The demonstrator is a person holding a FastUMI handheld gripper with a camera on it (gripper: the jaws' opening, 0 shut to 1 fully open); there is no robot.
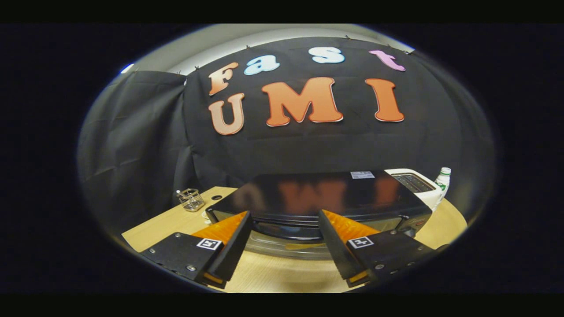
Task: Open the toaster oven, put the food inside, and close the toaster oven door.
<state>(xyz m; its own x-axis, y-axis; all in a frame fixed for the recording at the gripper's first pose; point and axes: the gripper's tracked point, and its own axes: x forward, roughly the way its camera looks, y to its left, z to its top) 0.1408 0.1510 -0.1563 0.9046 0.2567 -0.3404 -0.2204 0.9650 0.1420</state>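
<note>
Table: light wood, everything's parked on it.
Toaster oven: black, glossy top, door looks shut, so opening is judged not yet done.
Gripper: spread wide, nothing held, fingers aimed at the oven's front, door handle seen between them.
White toaster: just behind the oven's right end.
Bottle: beside that toaster.
Wire basket: left of the oven.
Food: can't be spotted; loading and closing are left.

Toaster oven just ahead of spread jaws

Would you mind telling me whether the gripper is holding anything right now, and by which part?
Nothing is held: the gripper is open, fingers spread just before the toaster oven.
</note>
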